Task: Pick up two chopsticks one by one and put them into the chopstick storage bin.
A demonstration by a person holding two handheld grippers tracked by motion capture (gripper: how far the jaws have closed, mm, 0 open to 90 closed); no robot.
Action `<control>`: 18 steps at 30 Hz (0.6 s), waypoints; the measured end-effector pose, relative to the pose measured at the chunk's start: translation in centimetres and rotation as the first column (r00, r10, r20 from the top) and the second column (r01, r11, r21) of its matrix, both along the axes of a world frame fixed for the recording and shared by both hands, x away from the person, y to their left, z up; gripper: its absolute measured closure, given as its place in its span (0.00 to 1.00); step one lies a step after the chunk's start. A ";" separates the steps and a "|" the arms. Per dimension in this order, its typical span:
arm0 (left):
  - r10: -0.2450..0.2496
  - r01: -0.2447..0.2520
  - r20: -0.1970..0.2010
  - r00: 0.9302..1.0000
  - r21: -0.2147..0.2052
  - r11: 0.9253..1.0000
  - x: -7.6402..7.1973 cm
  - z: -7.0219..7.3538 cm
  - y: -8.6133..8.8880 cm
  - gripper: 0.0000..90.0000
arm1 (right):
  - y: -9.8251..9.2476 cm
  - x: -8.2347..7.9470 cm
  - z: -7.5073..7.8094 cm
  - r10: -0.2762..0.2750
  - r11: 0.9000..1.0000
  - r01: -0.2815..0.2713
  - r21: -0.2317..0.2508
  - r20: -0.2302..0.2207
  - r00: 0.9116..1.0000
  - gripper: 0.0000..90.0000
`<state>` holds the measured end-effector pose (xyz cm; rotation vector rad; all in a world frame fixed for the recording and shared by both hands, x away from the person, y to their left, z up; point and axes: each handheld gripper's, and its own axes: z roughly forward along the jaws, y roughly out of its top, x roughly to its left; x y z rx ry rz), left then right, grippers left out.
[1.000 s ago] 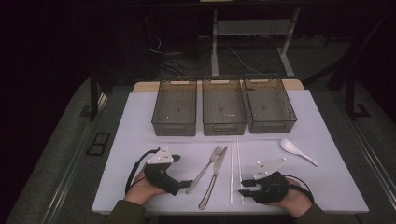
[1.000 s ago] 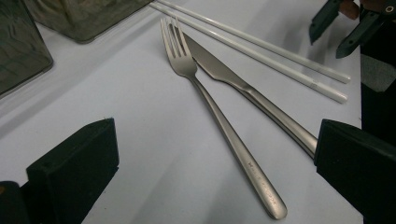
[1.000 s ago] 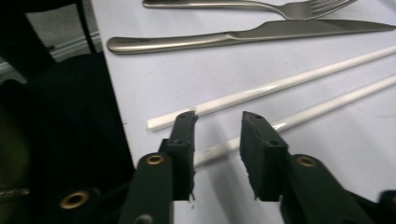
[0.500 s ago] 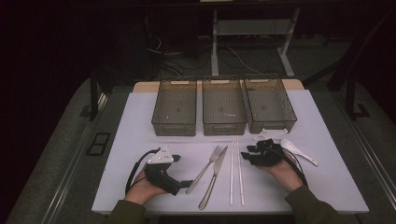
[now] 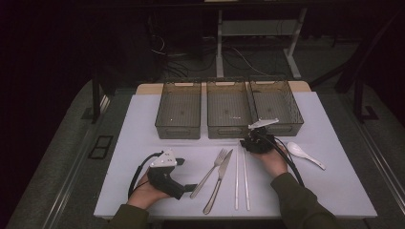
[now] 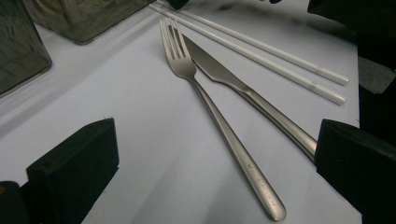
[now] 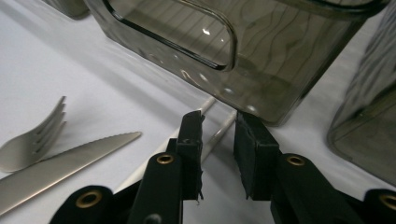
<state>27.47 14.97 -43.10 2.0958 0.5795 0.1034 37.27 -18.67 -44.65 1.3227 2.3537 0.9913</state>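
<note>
Nothing is sorted yet: all three bins (image 5: pixel 228 109) look empty. The right gripper (image 7: pixel 218 128), its jaws just narrowing but unclenched, straddles one white chopstick (image 7: pixel 219 132) tip. The left gripper (image 6: pixel 215 163) rests released, fork (image 6: pixel 219 121) and knife (image 6: pixel 243 91) ahead between its jaws.

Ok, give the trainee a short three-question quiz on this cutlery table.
1. How many smoky plastic bins stand in the row at the far side of the table?
2. True or false: the fork and the knife lie side by side, to the left of the white chopsticks in the high view.
3. Which is nearest the right gripper? A) the spoon B) the far ends of the chopsticks C) the fork's handle

Key
1. Three.
2. True.
3. B: in the right gripper view one chopstick's far end lies between the jaws, the pads not yet on it.
</note>
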 end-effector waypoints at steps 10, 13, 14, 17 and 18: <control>-0.002 0.002 0.003 1.000 -0.003 1.000 0.0 0.0 0.0 0.00 | 0.5 0.0 -0.1 0.013 0.998 -0.012 -0.060 0.018 1.000 0.87; 0.001 -0.001 0.001 1.000 -0.005 1.000 0.0 0.0 0.0 0.00 | 0.5 0.0 -0.1 0.013 0.998 -0.012 -0.061 0.018 1.000 0.88; 0.001 -0.001 0.001 1.000 -0.005 1.000 0.0 0.0 0.0 0.00 | 0.6 0.0 -0.1 0.015 0.998 -0.013 -0.063 0.021 1.000 0.88; -0.003 0.003 0.003 1.000 -0.002 1.000 0.0 0.0 0.0 0.00 | 0.6 0.0 -0.1 0.020 0.997 -0.018 -0.074 0.021 1.000 0.89; -0.003 0.003 0.003 1.000 -0.002 1.000 0.0 0.0 0.0 0.00 | 0.7 0.0 0.0 0.024 0.997 -0.022 -0.080 0.022 0.999 0.89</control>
